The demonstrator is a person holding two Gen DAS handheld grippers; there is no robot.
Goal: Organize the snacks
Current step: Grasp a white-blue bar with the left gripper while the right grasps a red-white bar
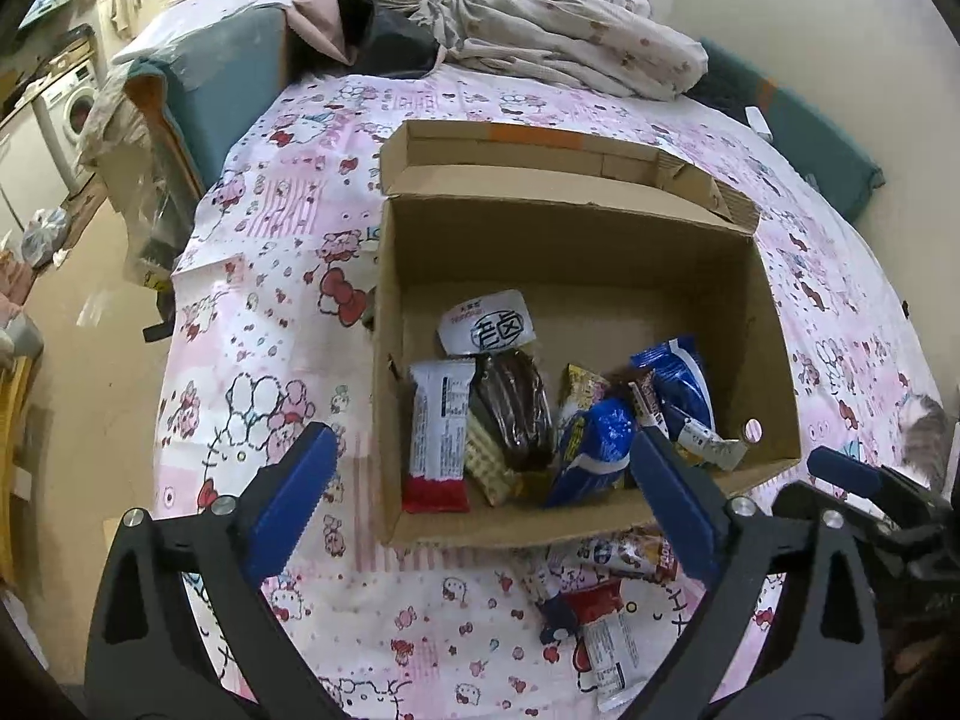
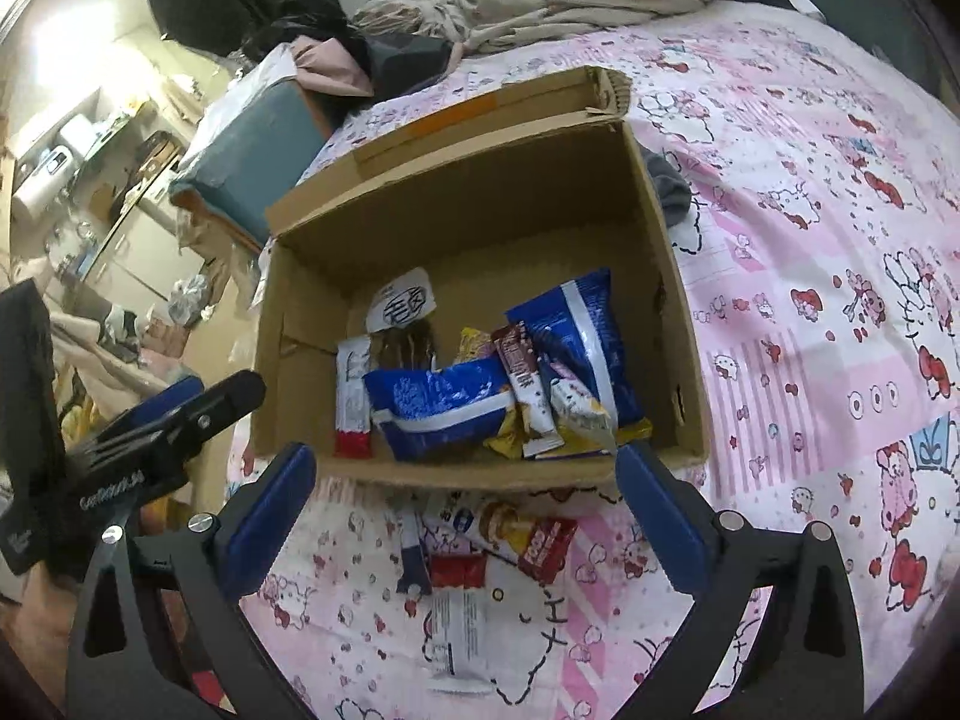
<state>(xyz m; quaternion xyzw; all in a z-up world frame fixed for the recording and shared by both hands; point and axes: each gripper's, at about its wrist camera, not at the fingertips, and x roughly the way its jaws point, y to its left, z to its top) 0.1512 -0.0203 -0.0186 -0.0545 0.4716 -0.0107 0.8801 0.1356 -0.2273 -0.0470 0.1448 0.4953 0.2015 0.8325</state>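
An open cardboard box (image 1: 576, 246) (image 2: 480, 204) stands on the bed and holds several snack packets: a white and red bar (image 1: 438, 432) (image 2: 353, 402), a dark chocolate pack (image 1: 516, 414), blue bags (image 1: 594, 450) (image 2: 438, 408). A few loose packets (image 1: 600, 606) (image 2: 474, 552) lie on the sheet in front of the box. My left gripper (image 1: 480, 480) is open and empty over the box's near edge. My right gripper (image 2: 462, 492) is open and empty above the loose packets.
The bed has a pink cartoon-print sheet (image 1: 270, 276) (image 2: 810, 240). Crumpled bedding and clothes (image 1: 570, 36) lie at its far end. A teal padded piece (image 1: 222, 78) stands at the left. The bed's left edge drops to a cluttered floor (image 1: 78, 300).
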